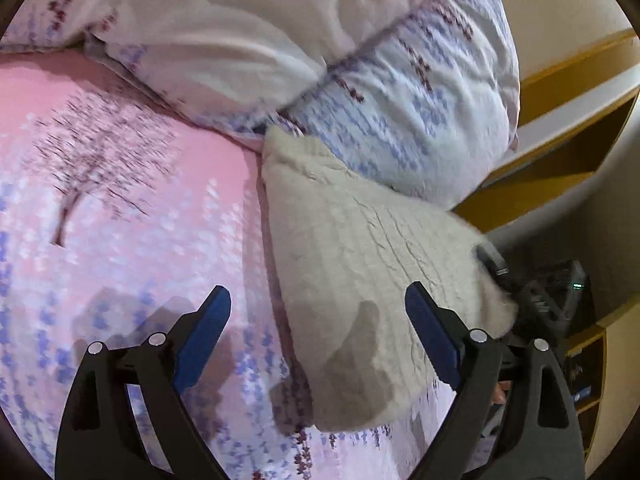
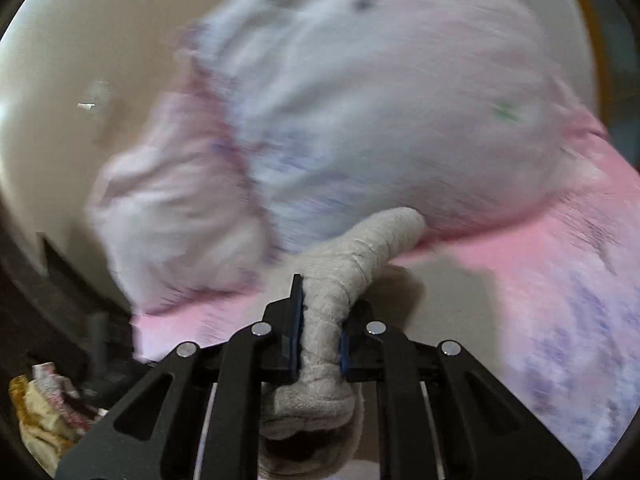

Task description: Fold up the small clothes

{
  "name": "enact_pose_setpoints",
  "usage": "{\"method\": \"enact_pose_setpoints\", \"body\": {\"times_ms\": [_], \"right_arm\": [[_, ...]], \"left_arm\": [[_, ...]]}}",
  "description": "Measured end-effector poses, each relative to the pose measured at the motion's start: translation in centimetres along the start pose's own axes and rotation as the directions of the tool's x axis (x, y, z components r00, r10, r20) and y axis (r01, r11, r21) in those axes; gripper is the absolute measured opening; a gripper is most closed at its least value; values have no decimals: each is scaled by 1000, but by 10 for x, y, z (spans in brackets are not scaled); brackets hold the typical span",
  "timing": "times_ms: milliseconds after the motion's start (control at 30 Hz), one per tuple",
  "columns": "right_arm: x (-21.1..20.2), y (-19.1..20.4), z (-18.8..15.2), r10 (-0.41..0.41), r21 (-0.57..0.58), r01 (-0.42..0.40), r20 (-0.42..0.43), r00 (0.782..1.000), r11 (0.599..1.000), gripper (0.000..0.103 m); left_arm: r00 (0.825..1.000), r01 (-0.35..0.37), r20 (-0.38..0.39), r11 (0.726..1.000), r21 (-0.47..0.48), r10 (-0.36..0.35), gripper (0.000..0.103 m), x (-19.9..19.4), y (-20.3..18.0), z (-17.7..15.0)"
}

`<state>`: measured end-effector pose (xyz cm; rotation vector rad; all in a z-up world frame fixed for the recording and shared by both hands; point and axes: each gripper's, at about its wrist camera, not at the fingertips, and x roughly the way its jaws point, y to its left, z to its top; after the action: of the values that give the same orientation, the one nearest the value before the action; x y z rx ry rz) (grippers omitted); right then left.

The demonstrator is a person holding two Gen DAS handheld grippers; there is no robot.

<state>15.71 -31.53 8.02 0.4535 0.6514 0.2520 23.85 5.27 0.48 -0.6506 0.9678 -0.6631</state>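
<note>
So, 1 small beige garment (image 1: 360,248) lies on the bed, and 2 grippers work over it. Behind it sit 2 pillows, a pale pink pillow (image 1: 224,28) stacked on a blue-flowered pillow (image 1: 424,120). The left gripper (image 1: 318,332) hangs above the cloth with its fingers spread wide, the blue pads (image 1: 204,340) touching nothing. The right gripper (image 2: 320,336) has its fingers pressed together on a bunched edge of the same garment (image 2: 352,264), which rises from the pinch in a thick twisted roll. The fabric looks ribbed and fuzzy, creased across its middle, spread over the pink sheet (image 1: 120,184) just beside the flowered pillow.
</note>
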Motion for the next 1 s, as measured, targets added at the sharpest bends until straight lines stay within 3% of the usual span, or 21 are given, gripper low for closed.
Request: {"method": "enact_pose_setpoints", "body": {"times_ms": [33, 133, 300, 400, 533, 633, 700, 833, 1000], "right_arm": [[12, -20, -8, -52, 30, 55, -78, 996, 998, 14], [37, -53, -32, -84, 81, 103, -209, 974, 991, 14], [19, -52, -24, -51, 49, 58, -136, 989, 997, 14], [6, -39, -16, -82, 1, 82, -66, 994, 997, 14], [28, -56, -21, -153, 11, 157, -175, 973, 988, 19], [15, -69, -27, -93, 104, 111, -157, 983, 988, 39], [-10, -75, -30, -58, 150, 72, -96, 994, 986, 46], [-47, -71, -46, -4, 136, 12, -56, 998, 991, 46], [-56, -59, -73, 13, 85, -4, -101, 995, 996, 46]], "left_arm": [[1000, 2, -15, 1000, 3, -2, 90, 6, -2, -2], [999, 2, -44, 1000, 11, -2, 90, 18, -6, -8], [996, -44, -75, 997, 56, 48, 89, 34, -19, -13], [995, -41, -92, 997, 65, 46, 89, 41, -23, -16], [992, -51, -113, 997, 64, 58, 89, 51, -25, -20], [993, -43, -106, 997, 70, 50, 88, 51, -26, -23], [993, -48, -101, 996, 78, 55, 80, 52, -28, -24], [992, -50, -112, 995, 86, 59, 75, 53, -31, -30], [988, -48, -139, 995, 83, 59, 73, 56, -29, -44]]}}
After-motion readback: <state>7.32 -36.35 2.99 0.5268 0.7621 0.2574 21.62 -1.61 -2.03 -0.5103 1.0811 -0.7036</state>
